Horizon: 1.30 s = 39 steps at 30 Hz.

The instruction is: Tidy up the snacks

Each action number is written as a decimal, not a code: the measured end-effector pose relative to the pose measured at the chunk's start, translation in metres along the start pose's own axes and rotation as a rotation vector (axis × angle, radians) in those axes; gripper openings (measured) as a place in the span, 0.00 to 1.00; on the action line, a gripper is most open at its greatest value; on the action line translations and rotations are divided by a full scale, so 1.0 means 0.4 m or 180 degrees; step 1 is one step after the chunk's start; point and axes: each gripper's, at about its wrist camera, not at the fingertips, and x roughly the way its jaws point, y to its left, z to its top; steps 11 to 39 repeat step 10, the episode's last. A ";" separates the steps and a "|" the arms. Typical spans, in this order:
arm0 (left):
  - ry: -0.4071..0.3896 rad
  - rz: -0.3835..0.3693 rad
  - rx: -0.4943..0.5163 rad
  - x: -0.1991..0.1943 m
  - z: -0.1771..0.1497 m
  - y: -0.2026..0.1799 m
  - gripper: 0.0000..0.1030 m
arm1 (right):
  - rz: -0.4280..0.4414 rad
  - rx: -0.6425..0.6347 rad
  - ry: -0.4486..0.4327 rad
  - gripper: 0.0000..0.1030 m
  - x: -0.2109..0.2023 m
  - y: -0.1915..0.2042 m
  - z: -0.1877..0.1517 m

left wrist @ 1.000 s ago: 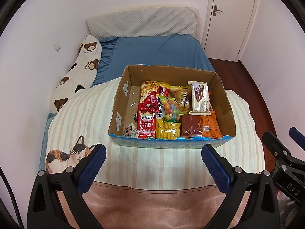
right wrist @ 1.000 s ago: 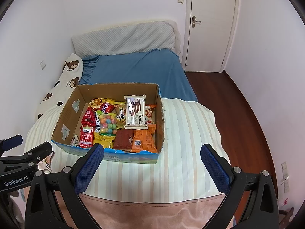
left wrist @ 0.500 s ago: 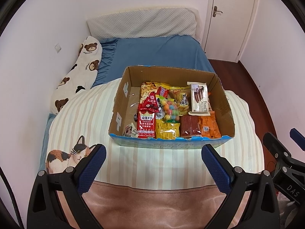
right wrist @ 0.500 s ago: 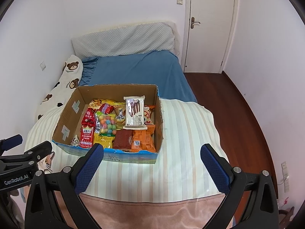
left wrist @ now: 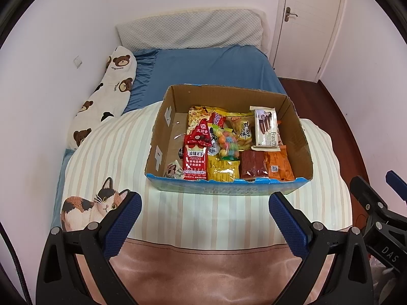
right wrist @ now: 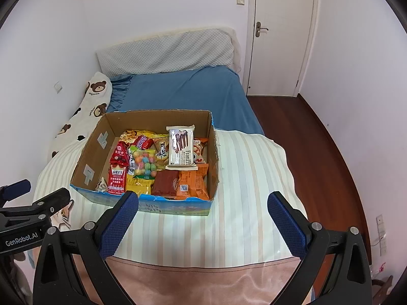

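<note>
Nothing had really moved since the earlier frames; both grippers stayed back. On the left, the left gripper (left wrist: 204,212) had its jaws spread wide and empty. The cardboard box (left wrist: 230,189) of snacks (left wrist: 223,145) sat on the striped blanket (left wrist: 112,152) of the bed. The right gripper (right wrist: 203,212) was also spread, empty.

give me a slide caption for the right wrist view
Open right gripper hovers before a cardboard box of assorted snack packets on a striped blanket, left gripper alongside.
</note>
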 end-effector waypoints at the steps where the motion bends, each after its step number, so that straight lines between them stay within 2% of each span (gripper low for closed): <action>1: -0.0004 0.0003 0.0002 -0.002 -0.002 -0.001 1.00 | -0.0001 -0.0005 0.0002 1.00 0.001 0.001 0.000; 39: -0.0030 0.0009 0.0003 -0.009 -0.005 -0.001 1.00 | -0.0016 -0.0009 -0.0007 1.00 -0.004 0.001 -0.001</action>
